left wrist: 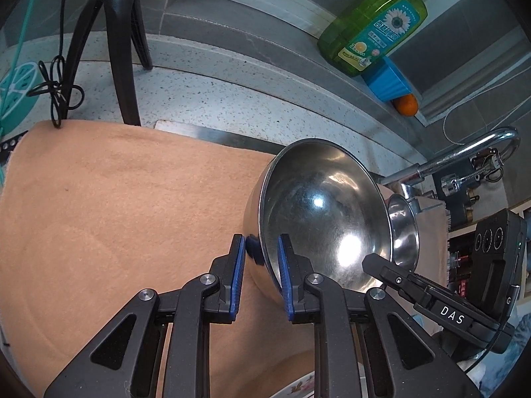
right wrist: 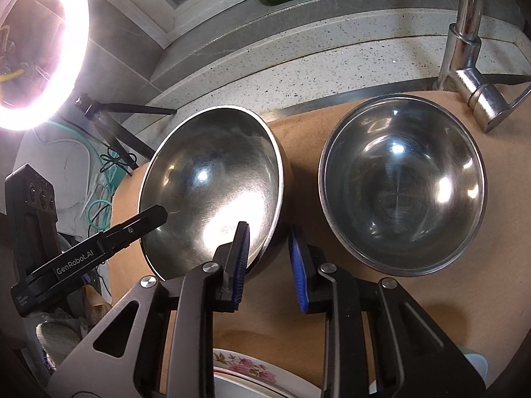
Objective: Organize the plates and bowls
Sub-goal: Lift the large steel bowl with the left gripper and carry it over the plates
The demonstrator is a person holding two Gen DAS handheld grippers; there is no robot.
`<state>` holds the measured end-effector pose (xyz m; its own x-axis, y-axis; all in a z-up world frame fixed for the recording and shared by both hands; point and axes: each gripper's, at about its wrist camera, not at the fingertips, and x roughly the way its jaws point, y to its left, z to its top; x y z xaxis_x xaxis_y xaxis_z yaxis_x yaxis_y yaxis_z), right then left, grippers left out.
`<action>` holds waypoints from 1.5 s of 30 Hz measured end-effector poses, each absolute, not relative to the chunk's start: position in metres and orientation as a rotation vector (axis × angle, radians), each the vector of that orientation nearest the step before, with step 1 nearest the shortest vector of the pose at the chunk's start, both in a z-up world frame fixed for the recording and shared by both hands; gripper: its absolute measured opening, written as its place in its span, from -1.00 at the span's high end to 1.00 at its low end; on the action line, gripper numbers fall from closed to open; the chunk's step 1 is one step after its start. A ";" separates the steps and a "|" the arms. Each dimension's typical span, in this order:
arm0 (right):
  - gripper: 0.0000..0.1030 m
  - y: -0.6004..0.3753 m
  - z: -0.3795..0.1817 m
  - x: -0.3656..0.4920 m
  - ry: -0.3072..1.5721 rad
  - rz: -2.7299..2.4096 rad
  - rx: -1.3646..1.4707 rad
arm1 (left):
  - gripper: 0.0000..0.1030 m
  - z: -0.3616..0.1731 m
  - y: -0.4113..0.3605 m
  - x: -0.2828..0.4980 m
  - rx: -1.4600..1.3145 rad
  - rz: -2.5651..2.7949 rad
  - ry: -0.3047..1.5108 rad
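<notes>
2 grippers grip 1 steel bowl (right wrist: 212, 189) by opposite sides of its rim, tilted above an orange cloth (left wrist: 99, 205) on a speckled worktop (left wrist: 205, 99).

The left gripper (left wrist: 262, 265) is clamped narrow on the rim; the right gripper (right wrist: 268, 248) straddles the near rim, 1 pad inside, its jaws narrow but the outer pad looks just clear. A 2nd bowl (right wrist: 401, 185) sits upright beside it, the likely nesting spot: level the bowl, centre it over the other, lower evenly. Behind stand a tap (right wrist: 464, 53), soap bottle (left wrist: 375, 30) and ring light (right wrist: 43, 46).
</notes>
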<state>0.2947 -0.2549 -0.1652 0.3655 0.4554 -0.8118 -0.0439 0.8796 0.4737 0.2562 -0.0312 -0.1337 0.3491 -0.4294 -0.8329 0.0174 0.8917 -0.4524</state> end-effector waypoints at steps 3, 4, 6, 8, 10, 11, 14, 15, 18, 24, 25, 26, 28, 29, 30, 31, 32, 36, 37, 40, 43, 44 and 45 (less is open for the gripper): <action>0.52 -0.253 -0.164 0.293 1.157 0.341 0.406 | 0.65 -0.131 -0.029 0.253 -0.393 -0.295 1.181; 0.52 -0.252 -0.163 0.292 1.157 0.348 0.403 | 0.65 -0.131 -0.029 0.252 -0.395 -0.294 1.179; 0.52 -0.250 -0.161 0.289 1.156 0.359 0.400 | 0.65 -0.128 -0.025 0.249 -0.402 -0.291 1.174; 0.52 -0.247 -0.159 0.286 1.157 0.375 0.396 | 0.65 -0.126 -0.022 0.245 -0.401 -0.289 1.169; 0.52 -0.243 -0.157 0.282 1.155 0.391 0.390 | 0.65 -0.123 -0.018 0.240 -0.401 -0.288 1.164; 0.52 -0.241 -0.156 0.280 1.154 0.397 0.387 | 0.65 -0.122 -0.015 0.237 -0.404 -0.285 1.161; 0.52 -0.234 -0.151 0.272 1.147 0.423 0.372 | 0.65 -0.120 -0.007 0.229 -0.413 -0.274 1.152; 0.52 -0.232 -0.150 0.270 1.144 0.430 0.367 | 0.65 -0.119 -0.004 0.225 -0.418 -0.269 1.147; 0.52 -0.224 -0.146 0.261 1.139 0.454 0.350 | 0.65 -0.115 0.003 0.216 -0.427 -0.253 1.136; 0.52 -0.207 -0.144 0.247 1.142 0.509 0.322 | 0.65 -0.109 0.020 0.194 -0.449 -0.227 1.114; 0.52 -0.205 -0.144 0.244 1.142 0.516 0.319 | 0.65 -0.108 0.022 0.190 -0.452 -0.222 1.110; 0.52 -0.203 -0.144 0.241 1.142 0.523 0.316 | 0.65 -0.108 0.024 0.187 -0.456 -0.217 1.108; 0.52 -0.199 -0.143 0.235 1.142 0.538 0.313 | 0.65 -0.107 0.028 0.180 -0.464 -0.206 1.103; 0.52 -0.198 -0.143 0.232 1.142 0.546 0.310 | 0.65 -0.106 0.030 0.175 -0.464 -0.201 1.098; 0.52 -0.196 -0.142 0.229 1.140 0.553 0.308 | 0.65 -0.105 0.031 0.172 -0.463 -0.197 1.094; 0.52 -0.195 -0.141 0.226 1.139 0.559 0.305 | 0.65 -0.104 0.032 0.168 -0.465 -0.192 1.090; 0.52 -0.193 -0.141 0.223 1.138 0.567 0.303 | 0.65 -0.103 0.034 0.163 -0.470 -0.186 1.086; 0.52 -0.184 -0.138 0.209 1.133 0.598 0.287 | 0.65 -0.102 0.042 0.147 -0.475 -0.169 1.079; 0.52 -0.182 -0.137 0.206 1.133 0.604 0.285 | 0.65 -0.102 0.044 0.142 -0.476 -0.165 1.078; 0.52 -0.173 -0.137 0.196 1.135 0.623 0.278 | 0.65 -0.102 0.052 0.128 -0.488 -0.147 1.076; 0.52 -0.162 -0.139 0.184 1.139 0.646 0.265 | 0.65 -0.103 0.060 0.115 -0.500 -0.130 1.072; 0.52 -0.160 -0.139 0.182 1.140 0.651 0.262 | 0.65 -0.103 0.063 0.111 -0.504 -0.125 1.071; 0.52 -0.156 -0.140 0.178 1.142 0.657 0.258 | 0.65 -0.103 0.065 0.107 -0.509 -0.121 1.071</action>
<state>0.1781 -0.1562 -0.1396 0.2551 0.6030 -0.7558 -0.3500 0.7863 0.5092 0.1069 0.0655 -0.1032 0.4849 -0.3356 -0.8076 -0.1477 0.8787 -0.4539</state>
